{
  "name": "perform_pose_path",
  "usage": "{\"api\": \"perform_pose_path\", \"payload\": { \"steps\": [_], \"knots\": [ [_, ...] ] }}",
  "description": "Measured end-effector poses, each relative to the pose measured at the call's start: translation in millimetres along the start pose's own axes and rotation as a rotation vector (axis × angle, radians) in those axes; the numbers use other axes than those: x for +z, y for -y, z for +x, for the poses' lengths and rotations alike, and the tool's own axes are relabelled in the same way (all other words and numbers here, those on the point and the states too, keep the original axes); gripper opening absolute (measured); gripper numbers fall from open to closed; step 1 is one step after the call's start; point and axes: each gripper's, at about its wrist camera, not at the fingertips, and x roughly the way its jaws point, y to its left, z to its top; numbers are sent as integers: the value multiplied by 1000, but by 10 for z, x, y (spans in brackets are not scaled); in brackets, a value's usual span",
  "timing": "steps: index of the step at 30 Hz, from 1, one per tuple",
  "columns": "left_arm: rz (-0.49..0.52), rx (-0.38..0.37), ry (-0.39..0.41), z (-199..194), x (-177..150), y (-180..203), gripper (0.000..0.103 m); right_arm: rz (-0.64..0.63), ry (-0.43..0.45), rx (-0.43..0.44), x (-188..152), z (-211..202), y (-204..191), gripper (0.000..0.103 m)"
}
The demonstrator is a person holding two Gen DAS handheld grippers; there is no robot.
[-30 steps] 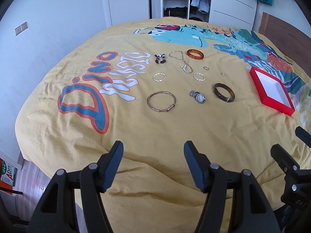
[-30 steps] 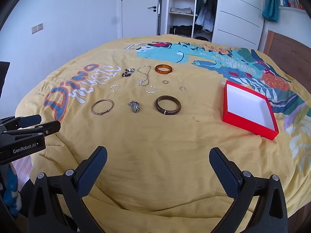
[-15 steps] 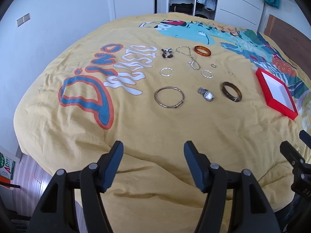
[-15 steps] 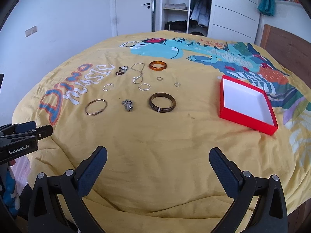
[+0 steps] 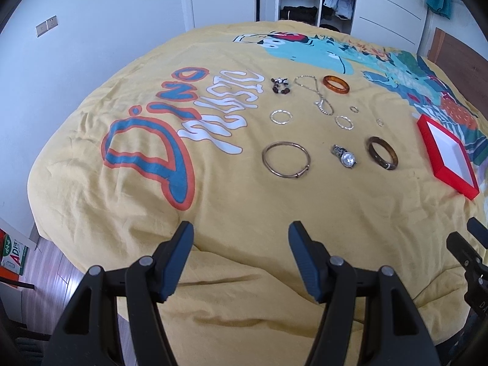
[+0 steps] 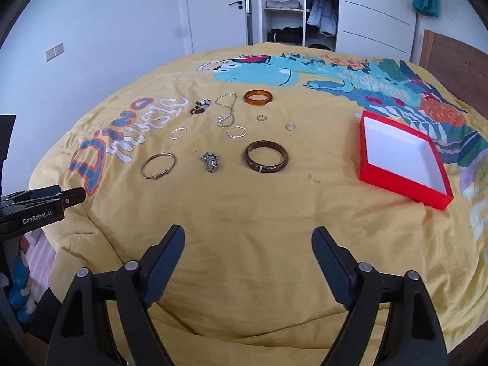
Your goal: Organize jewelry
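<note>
Jewelry [image 6: 265,160] spread on yellow bedspread [image 6: 274,213], red box [image 6: 402,158] nearby, left claw [image 5: 241,238] apart, right claw [image 6: 248,241] empty, closing.

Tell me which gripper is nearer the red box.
Right. The right gripper hovers over the near bedspread with the red box ahead to its right, jaws closing on nothing. The left gripper sits further left; from it the box lies by the far right edge.

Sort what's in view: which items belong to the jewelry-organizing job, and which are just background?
Job items: red box, dark bangle, amber bangle, thin metal bangle, watch, chain necklace, bead bracelet, small rings.

Background: yellow bedspread, wardrobe, door.
</note>
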Motion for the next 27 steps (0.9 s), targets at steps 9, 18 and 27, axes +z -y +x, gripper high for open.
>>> {"api": "perform_pose_path", "payload": {
  "steps": [9,18,27],
  "knots": [
    [-25,-23,-20,169,105,-50,63,13,-41,77,17,200,25,52],
    [-69,-65,-31,495,441,-63,62,-18,-91,188,228,699,-87,50],
    [-84,-83,-74,1018,718,43,62,-29,-140,265,513,1412,-218,51]
  ]
}}
